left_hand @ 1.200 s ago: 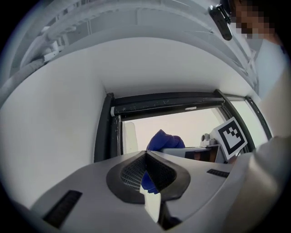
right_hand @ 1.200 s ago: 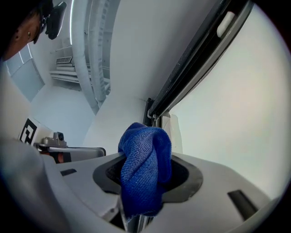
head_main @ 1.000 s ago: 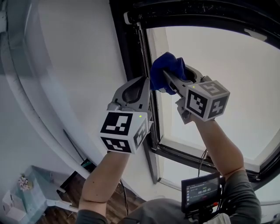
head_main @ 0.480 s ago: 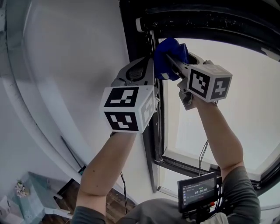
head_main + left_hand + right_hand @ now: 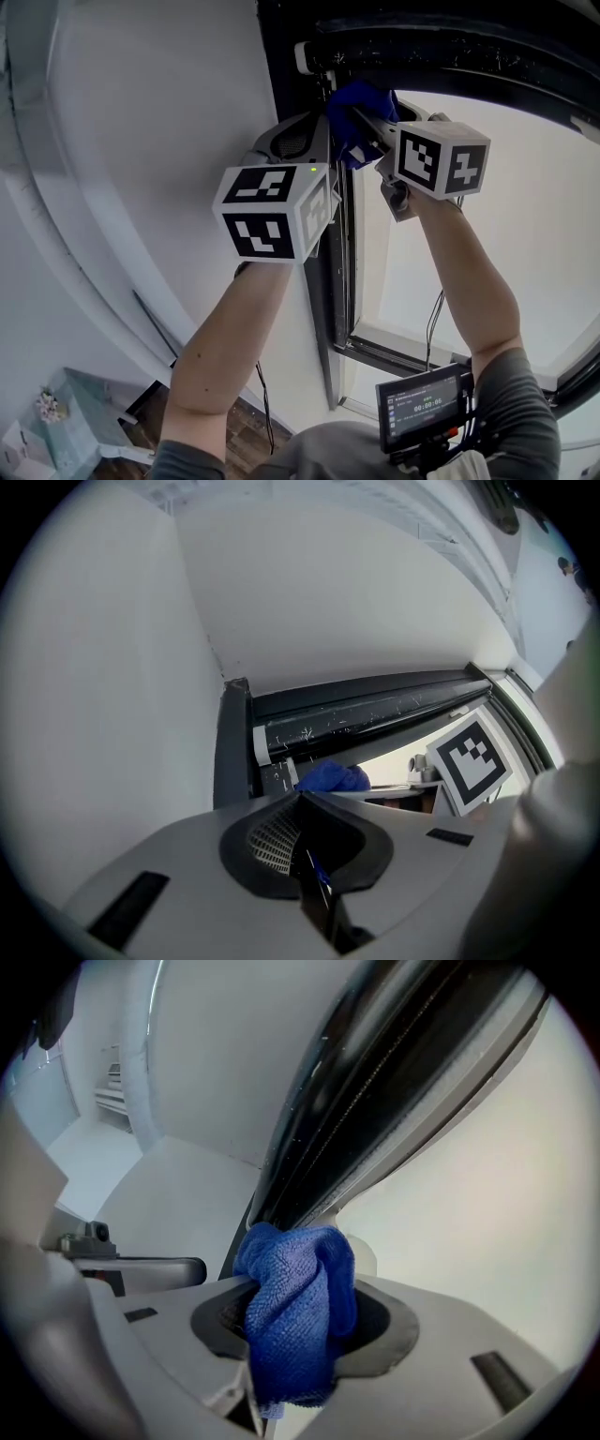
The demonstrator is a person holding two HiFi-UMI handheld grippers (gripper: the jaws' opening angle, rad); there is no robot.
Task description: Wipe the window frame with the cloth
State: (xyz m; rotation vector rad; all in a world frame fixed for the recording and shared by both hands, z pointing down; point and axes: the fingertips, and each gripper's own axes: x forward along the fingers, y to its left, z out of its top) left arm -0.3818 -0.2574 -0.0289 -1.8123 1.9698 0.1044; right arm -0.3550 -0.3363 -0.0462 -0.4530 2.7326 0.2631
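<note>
A bunched blue cloth (image 5: 349, 131) is pressed to the black window frame (image 5: 302, 70) just under its top left corner. My right gripper (image 5: 366, 120) is shut on the cloth. In the right gripper view the cloth (image 5: 295, 1326) bulges out of the right gripper (image 5: 295, 1274) against the frame's dark rail (image 5: 375, 1082). Its jaws have just eased slightly wider, with the cloth still pinched between them. My left gripper (image 5: 319, 127) sits close beside it on the left, against the frame's edge. In its own view the left gripper (image 5: 302, 794) has its jaws together and holds nothing. The cloth (image 5: 330, 776) shows past them.
White wall (image 5: 169, 112) lies left of the frame and a pale glass pane (image 5: 497, 253) to the right. The frame's lower bar (image 5: 394, 356) crosses below. A small monitor (image 5: 422, 408) hangs at the person's chest. The right gripper's marker cube (image 5: 473, 761) shows in the left gripper view.
Both grippers have risen along the vertical frame bar towards the top corner, carrying the cloth up with them. The left gripper stays beside the right one.
</note>
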